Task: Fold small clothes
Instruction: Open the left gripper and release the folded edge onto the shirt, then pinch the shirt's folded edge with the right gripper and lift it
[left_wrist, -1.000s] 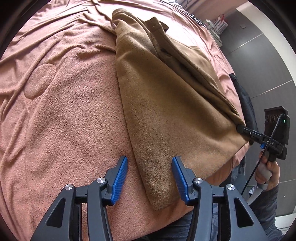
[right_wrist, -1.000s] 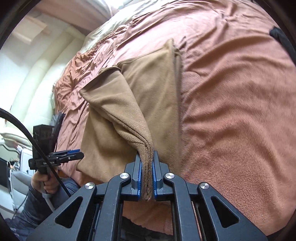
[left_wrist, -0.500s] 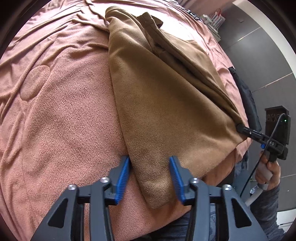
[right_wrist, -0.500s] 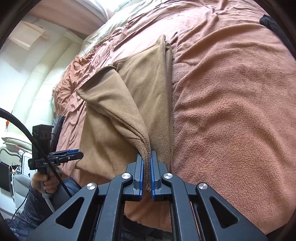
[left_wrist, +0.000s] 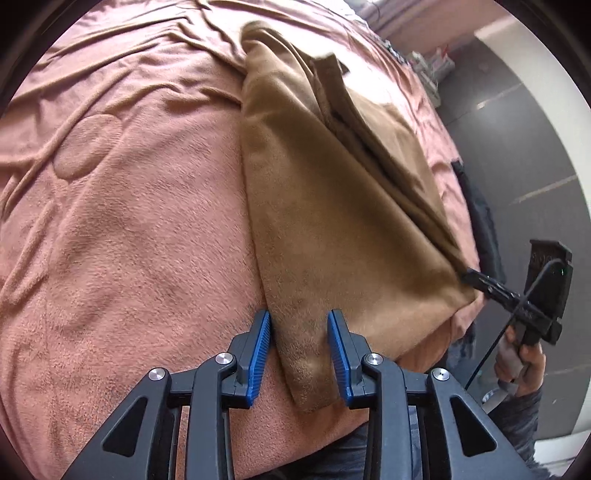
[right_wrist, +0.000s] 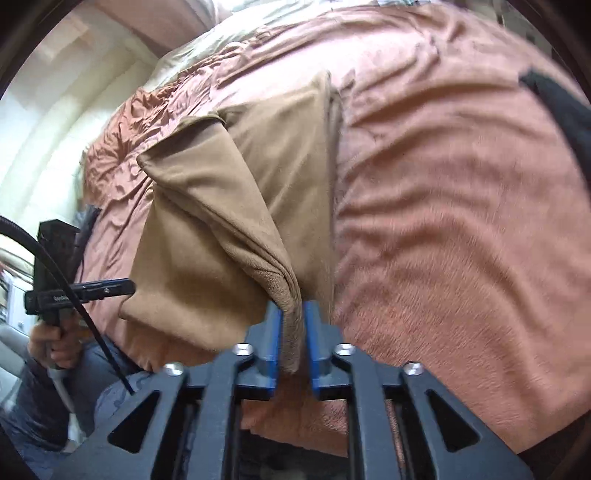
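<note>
Tan fleece garment (left_wrist: 332, 229), partly folded, one corner lifted off pink bedspread (left_wrist: 129, 221)

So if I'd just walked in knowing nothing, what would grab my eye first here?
Probably the tan fleece garment, partly folded, lying on a pink fleece blanket that covers the bed. Next, the blue-padded grippers: the right gripper pinches one near corner of the garment and lifts a fold off it, while the left gripper sits open with its pads either side of the other near corner.
</note>
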